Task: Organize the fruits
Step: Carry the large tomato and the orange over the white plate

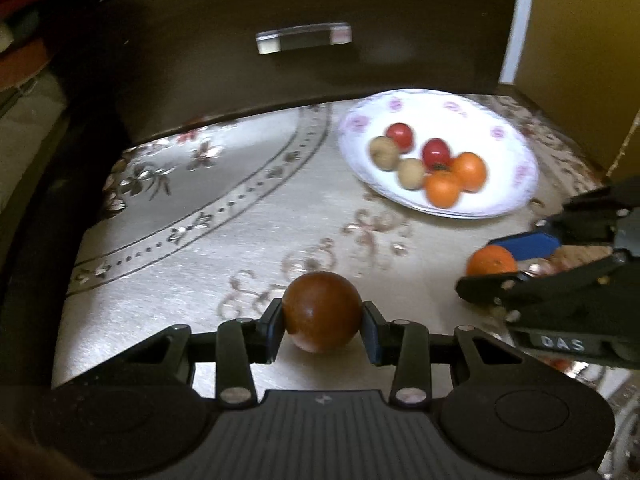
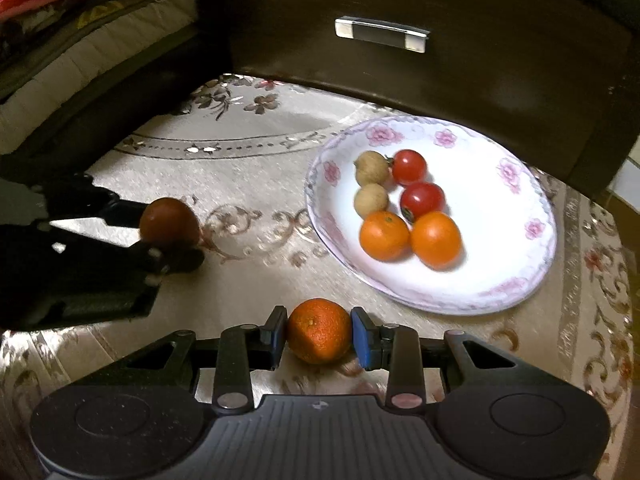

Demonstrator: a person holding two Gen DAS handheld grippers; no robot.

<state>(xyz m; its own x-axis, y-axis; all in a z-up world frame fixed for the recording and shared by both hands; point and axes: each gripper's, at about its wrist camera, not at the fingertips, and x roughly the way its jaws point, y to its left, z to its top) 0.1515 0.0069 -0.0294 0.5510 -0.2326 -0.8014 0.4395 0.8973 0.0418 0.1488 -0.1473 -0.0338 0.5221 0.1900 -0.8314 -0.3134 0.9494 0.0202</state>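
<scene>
My left gripper [image 1: 322, 322] is shut on a round dark brown-red fruit [image 1: 322, 311], low over the tablecloth. My right gripper [image 2: 319, 336] is shut on an orange [image 2: 319, 330]. Each shows in the other view: the left gripper with the brown fruit [image 2: 169, 222] at the left, the right gripper with the orange [image 1: 491, 261] at the right. A white floral plate [image 1: 504, 200] [image 2: 500, 288] lies ahead and holds two oranges [image 2: 410, 236], two cherry tomatoes [image 2: 416, 184] and two small tan fruits [image 2: 371, 184].
A beige patterned tablecloth [image 1: 200, 240] covers the table. A dark wooden drawer front with a metal handle [image 1: 304, 38] [image 2: 382, 34] stands right behind the plate. Bedding [image 2: 80, 40] lies at the left. A yellow wall [image 1: 580, 40] is at the right.
</scene>
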